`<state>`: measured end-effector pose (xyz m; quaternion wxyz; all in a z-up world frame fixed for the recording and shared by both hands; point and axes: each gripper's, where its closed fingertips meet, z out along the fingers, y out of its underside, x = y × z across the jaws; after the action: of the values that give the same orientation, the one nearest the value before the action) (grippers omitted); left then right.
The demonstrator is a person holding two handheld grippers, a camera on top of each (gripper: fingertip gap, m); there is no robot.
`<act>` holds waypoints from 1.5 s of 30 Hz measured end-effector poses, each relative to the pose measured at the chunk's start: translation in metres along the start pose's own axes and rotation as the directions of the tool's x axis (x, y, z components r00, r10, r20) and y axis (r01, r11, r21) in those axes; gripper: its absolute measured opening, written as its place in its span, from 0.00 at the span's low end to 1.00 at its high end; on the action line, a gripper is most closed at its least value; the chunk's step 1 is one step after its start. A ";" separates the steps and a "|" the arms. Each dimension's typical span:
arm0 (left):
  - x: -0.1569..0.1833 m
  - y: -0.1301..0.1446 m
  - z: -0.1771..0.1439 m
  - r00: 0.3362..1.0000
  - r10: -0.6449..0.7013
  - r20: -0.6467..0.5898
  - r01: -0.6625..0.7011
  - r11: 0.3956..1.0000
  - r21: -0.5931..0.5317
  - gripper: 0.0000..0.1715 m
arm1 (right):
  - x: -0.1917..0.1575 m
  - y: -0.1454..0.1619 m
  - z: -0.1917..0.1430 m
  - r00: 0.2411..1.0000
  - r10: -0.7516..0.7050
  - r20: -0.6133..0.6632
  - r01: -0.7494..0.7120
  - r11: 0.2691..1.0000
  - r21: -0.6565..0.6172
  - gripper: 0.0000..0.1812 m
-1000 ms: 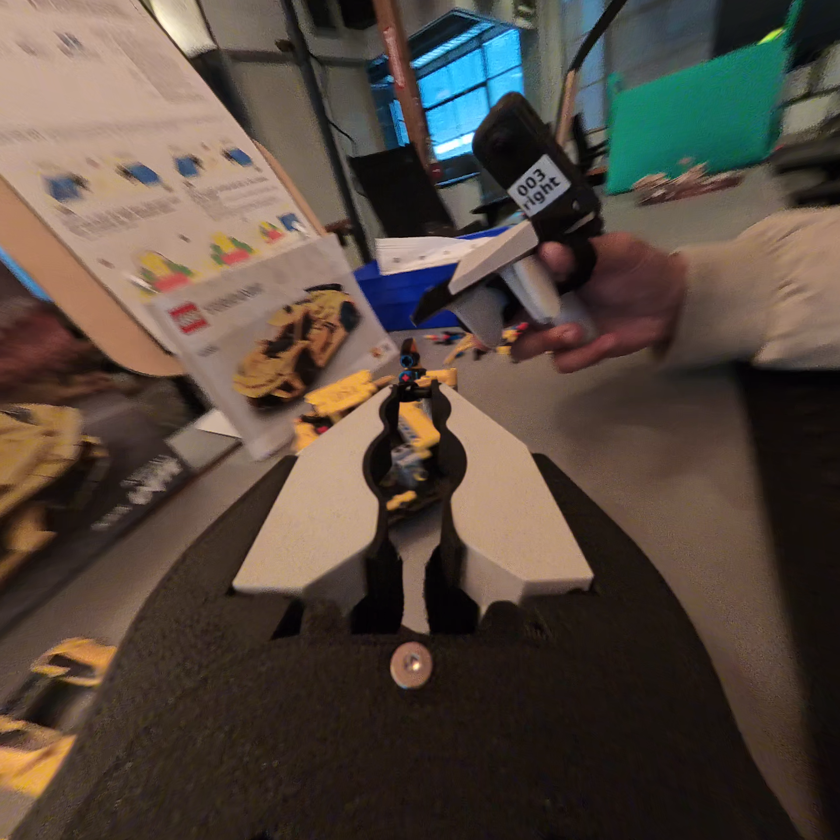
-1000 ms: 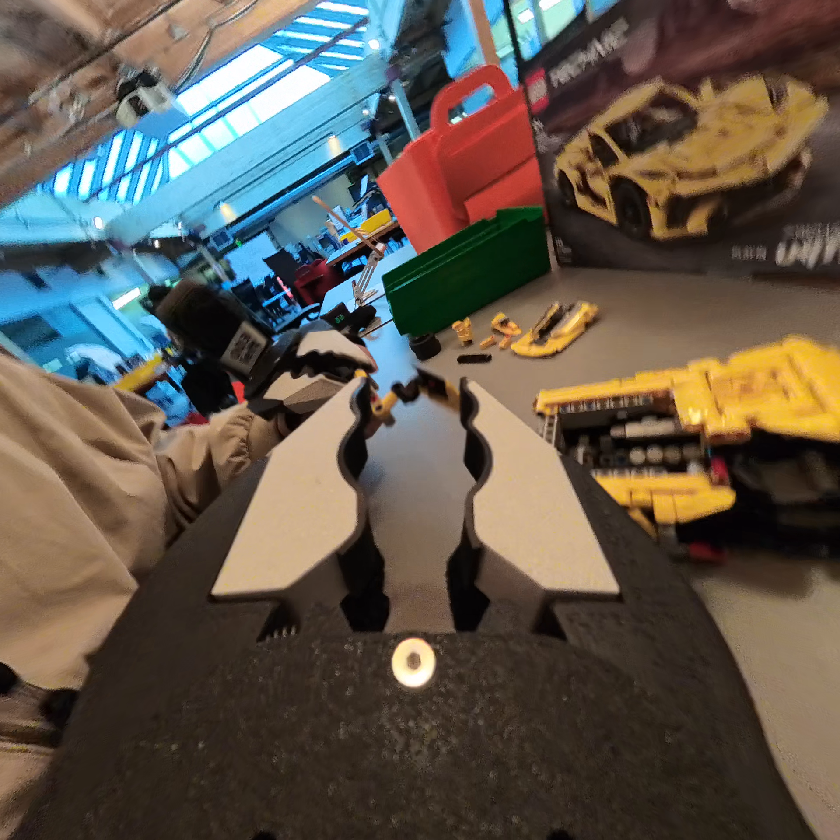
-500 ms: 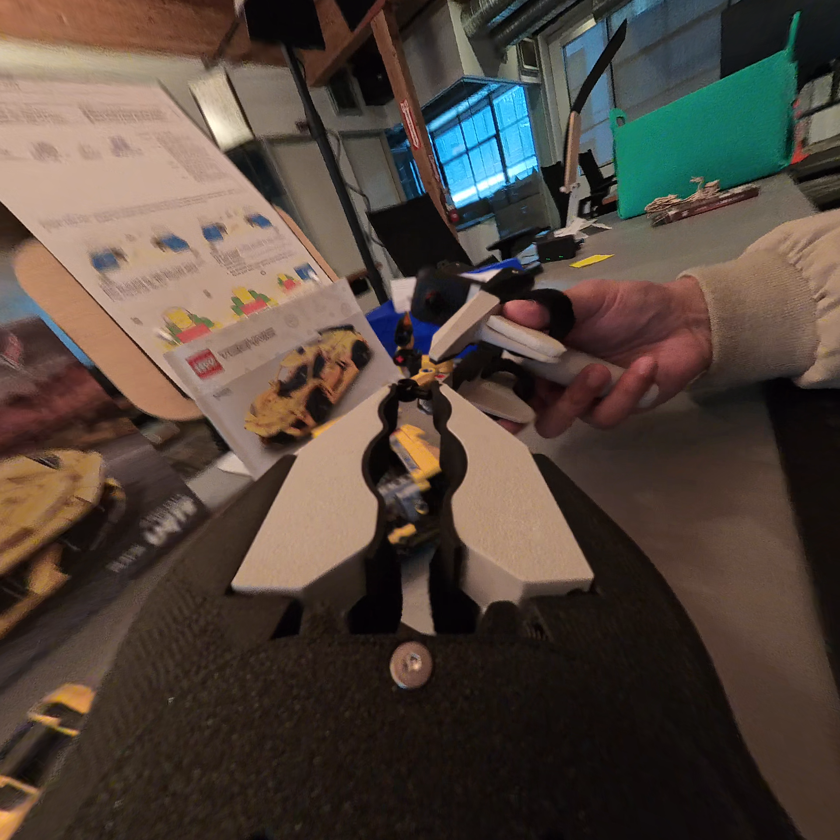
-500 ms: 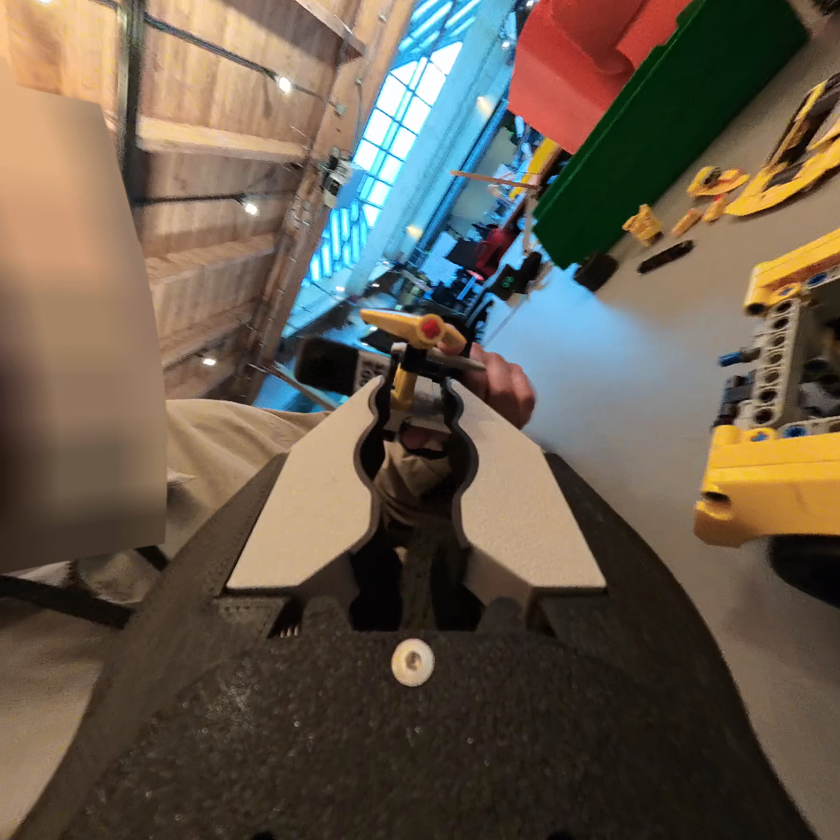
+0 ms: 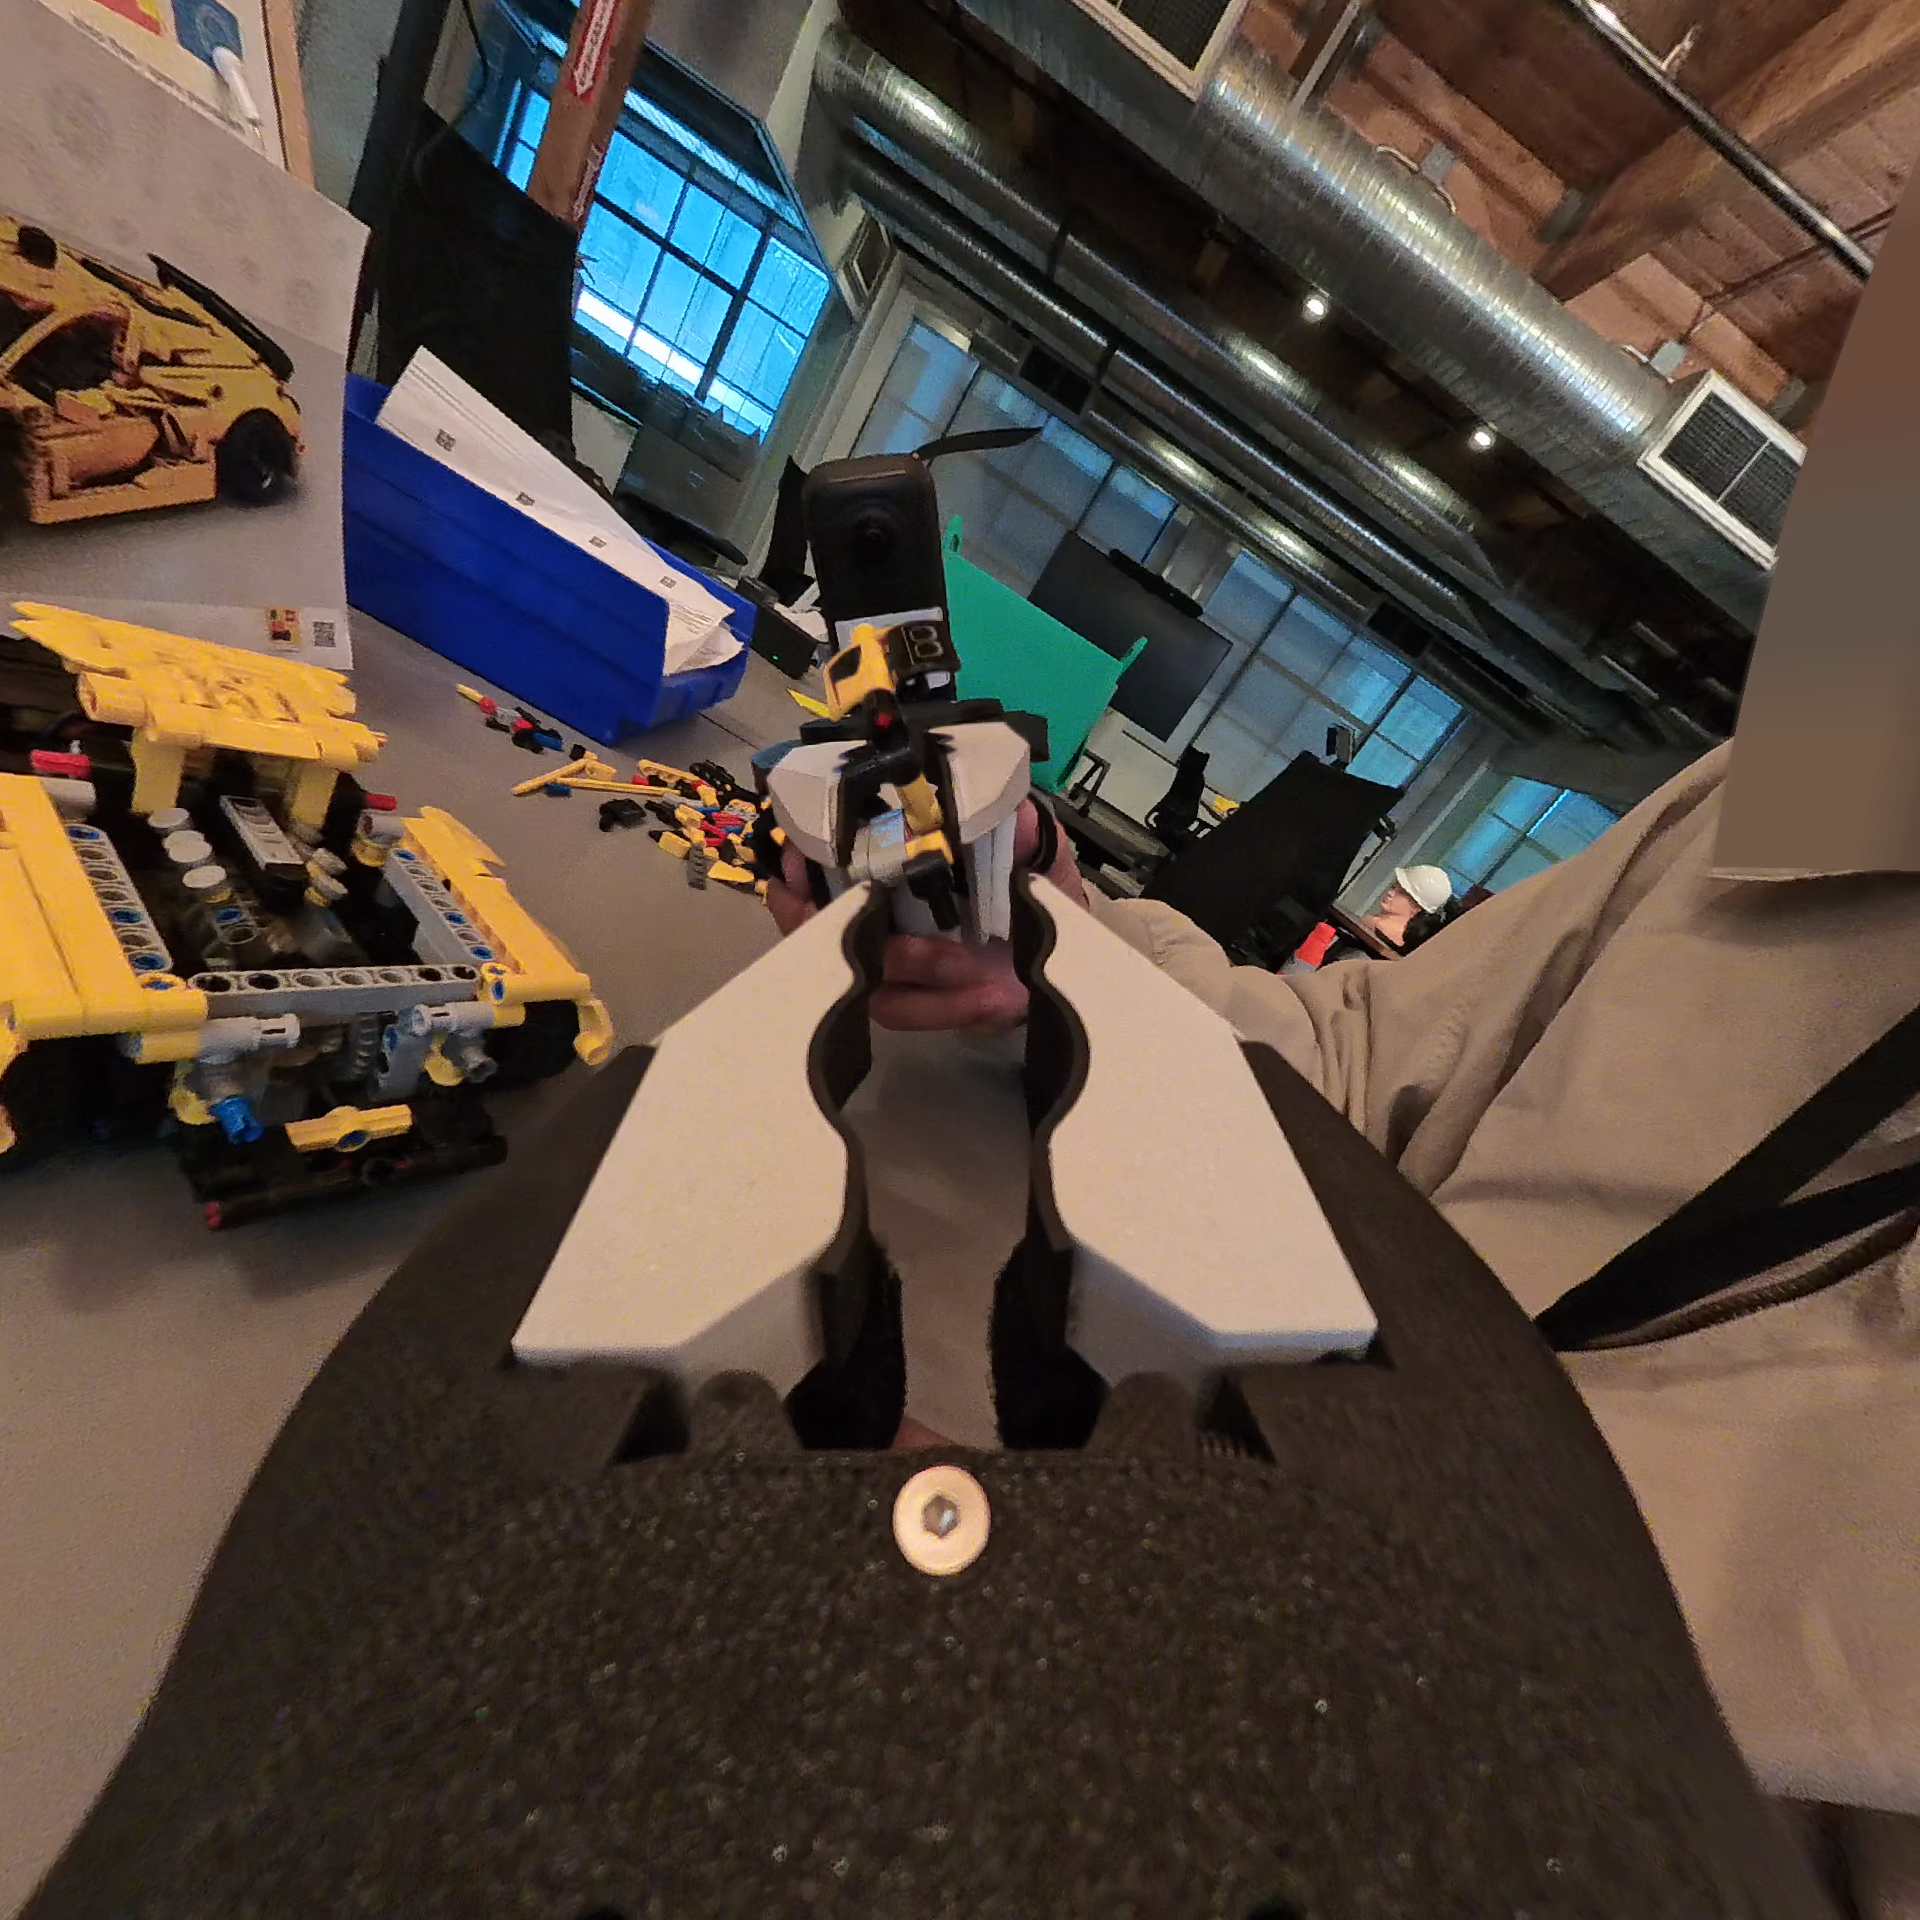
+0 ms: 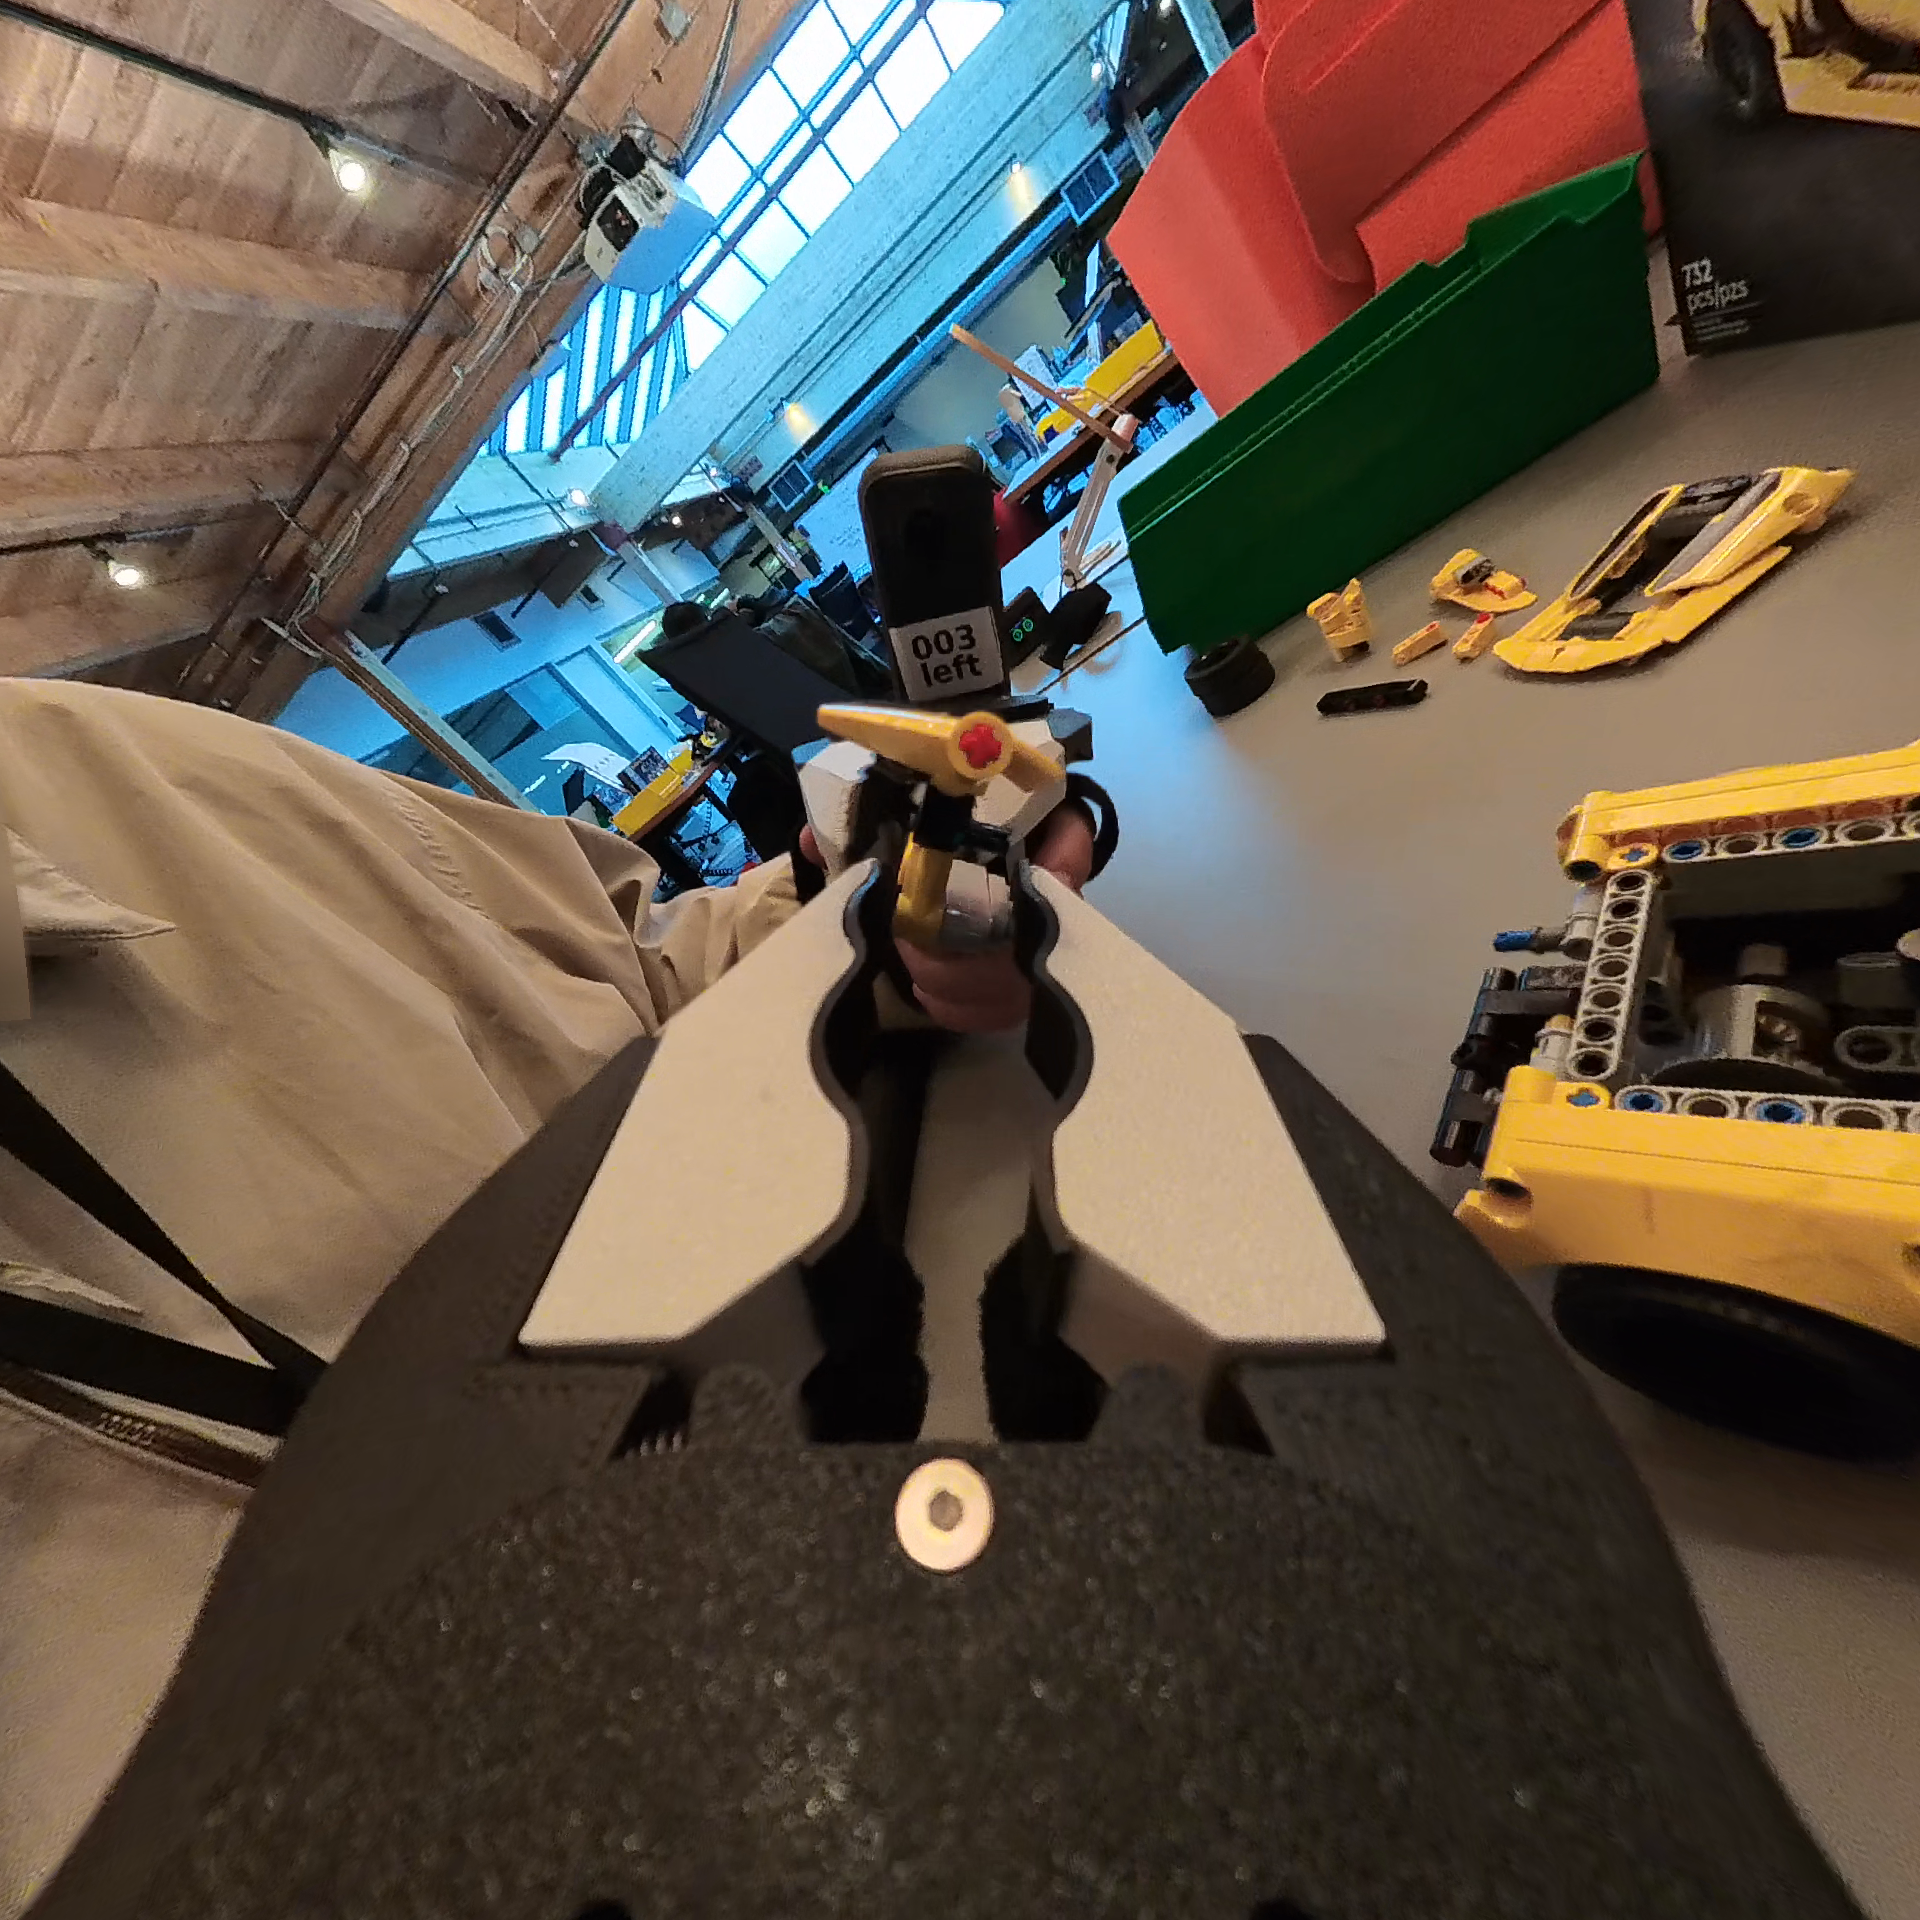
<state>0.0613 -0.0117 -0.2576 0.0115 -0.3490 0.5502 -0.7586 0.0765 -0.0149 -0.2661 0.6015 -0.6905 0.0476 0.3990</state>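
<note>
A small brick assembly (image 5: 883,717) of yellow, black and grey parts hangs in the air between my two grippers, which face each other tip to tip. In the right wrist view it shows a yellow blade with a red pin (image 6: 935,743). My left gripper (image 5: 945,899) is shut on its near end. My right gripper (image 6: 948,883) is shut on its yellow stem. Each gripper also shows in the other's view, the right one (image 5: 896,810) and the left one (image 6: 935,800), each with a hand behind it. How the parts join is hidden.
A half-built yellow brick car (image 5: 260,935) stands on the grey table (image 6: 1299,935), to my left gripper's left and my right gripper's right (image 6: 1714,1039). Loose pieces (image 5: 675,800), a blue bin (image 5: 499,592), a green bin (image 6: 1403,468), a yellow body panel (image 6: 1662,582) and a black wheel (image 6: 1229,673) lie beyond. From either gripper's tips it is about 30 centimetres to the yellow body panel (image 6: 1662,582).
Both grippers have swung round to face each other and closed the gap. The yellow piece in the right gripper and the black pin piece in the left have come together.
</note>
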 end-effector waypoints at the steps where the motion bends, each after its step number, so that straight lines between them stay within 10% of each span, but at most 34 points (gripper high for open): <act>1: -0.002 0.000 0.000 1.000 0.003 0.012 -0.003 1.000 0.000 0.12 | 0.000 0.002 0.001 1.000 -0.005 -0.002 0.005 1.000 -0.010 0.12; 16: -0.007 0.012 -0.005 0.992 0.119 0.036 -0.113 0.986 -0.122 0.03 | 0.003 0.013 -0.001 0.996 -0.080 -0.037 0.075 0.991 -0.109 0.11; 21: -0.019 -0.048 -0.059 0.982 0.123 0.145 -0.142 0.981 0.135 0.03 | 0.009 -0.035 -0.080 0.995 -0.040 -0.094 0.052 0.990 0.131 0.11; 27: -0.054 0.083 -0.014 0.944 0.276 0.181 -0.142 0.834 -0.533 0.03 | 0.001 -0.030 -0.052 0.997 -0.058 -0.055 0.062 0.995 0.072 0.11; 35: -0.070 0.098 -0.019 0.855 0.476 0.207 -0.248 0.725 -0.643 0.11 | 0.035 -0.008 -0.038 0.986 0.062 -0.157 -0.057 0.998 0.040 0.11; 38: -0.068 0.087 -0.013 0.817 0.530 0.229 -0.302 0.731 -0.612 0.18 | 0.038 0.000 -0.030 0.979 -0.026 -0.201 0.022 1.000 -0.023 0.11; 45: -0.007 0.022 0.006 0.975 0.204 0.089 -0.186 0.966 -0.179 0.19 | 0.018 0.012 -0.007 0.928 -0.336 -0.161 0.316 0.938 -0.140 0.12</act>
<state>0.0619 -0.0220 -0.2791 0.0860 -0.3329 0.6430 -0.6844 0.0856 -0.0171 -0.2865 0.6130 -0.7549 -0.0352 0.2303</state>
